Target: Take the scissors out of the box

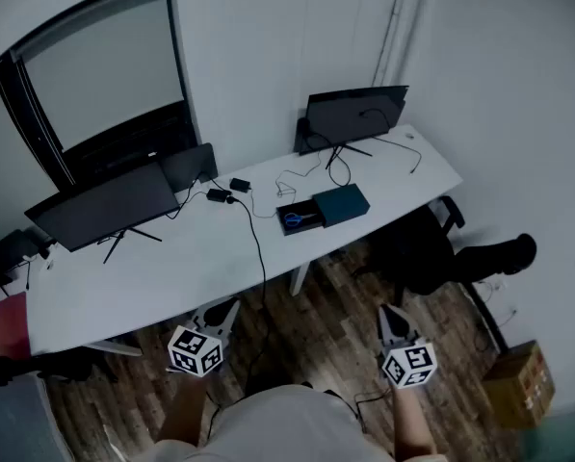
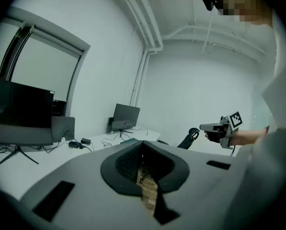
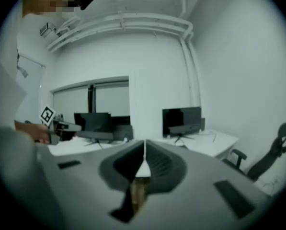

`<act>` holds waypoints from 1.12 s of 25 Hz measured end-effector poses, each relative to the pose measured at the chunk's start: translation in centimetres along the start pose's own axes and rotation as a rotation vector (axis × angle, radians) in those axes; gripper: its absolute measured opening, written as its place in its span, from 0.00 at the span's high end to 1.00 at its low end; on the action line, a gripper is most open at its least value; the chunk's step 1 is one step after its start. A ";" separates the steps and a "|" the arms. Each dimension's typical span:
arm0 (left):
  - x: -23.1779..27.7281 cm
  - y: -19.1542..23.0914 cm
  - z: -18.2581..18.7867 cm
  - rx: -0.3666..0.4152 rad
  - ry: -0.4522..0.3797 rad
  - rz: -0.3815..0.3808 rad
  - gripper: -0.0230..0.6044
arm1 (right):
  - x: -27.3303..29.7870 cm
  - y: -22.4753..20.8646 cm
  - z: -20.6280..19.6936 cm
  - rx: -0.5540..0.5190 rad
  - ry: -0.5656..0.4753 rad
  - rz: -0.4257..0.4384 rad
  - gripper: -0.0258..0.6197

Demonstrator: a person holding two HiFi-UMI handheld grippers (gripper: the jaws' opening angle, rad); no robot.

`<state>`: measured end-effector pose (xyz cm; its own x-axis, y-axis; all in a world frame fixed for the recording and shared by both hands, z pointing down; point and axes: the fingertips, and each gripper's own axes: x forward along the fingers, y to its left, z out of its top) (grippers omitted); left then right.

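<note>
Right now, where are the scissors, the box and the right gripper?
scissors (image 1: 293, 220): head view, on the blue handles.
box (image 1: 343, 203): head view, on its teal cover.
right gripper (image 1: 390, 309): head view, at the tips of its closed jaws.

The head view looks steeply down from behind the left gripper (image 1: 222, 312) and right gripper (image 1: 391, 316), whose own views look level past their fingertips (image 2: 126, 162) to the shared white desk (image 1: 171, 258) beyond.
</note>
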<state>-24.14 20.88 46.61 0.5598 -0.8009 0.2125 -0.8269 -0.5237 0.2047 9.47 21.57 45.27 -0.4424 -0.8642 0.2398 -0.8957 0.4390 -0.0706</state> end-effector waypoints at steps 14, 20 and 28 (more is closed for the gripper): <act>-0.2 1.2 0.0 -0.008 0.004 -0.016 0.91 | 0.7 1.2 0.4 0.018 -0.007 -0.008 0.91; -0.7 2.4 -0.6 -0.011 0.019 -0.040 0.91 | 1.0 2.6 0.1 0.034 0.001 -0.032 0.91; -1.6 3.9 -0.9 0.004 0.033 -0.077 0.91 | 1.4 5.3 -0.5 0.043 0.010 -0.055 0.91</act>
<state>-28.23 20.34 47.96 0.6229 -0.7485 0.2274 -0.7817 -0.5843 0.2182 4.15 22.82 45.69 -0.3924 -0.8839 0.2545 -0.9198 0.3798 -0.0991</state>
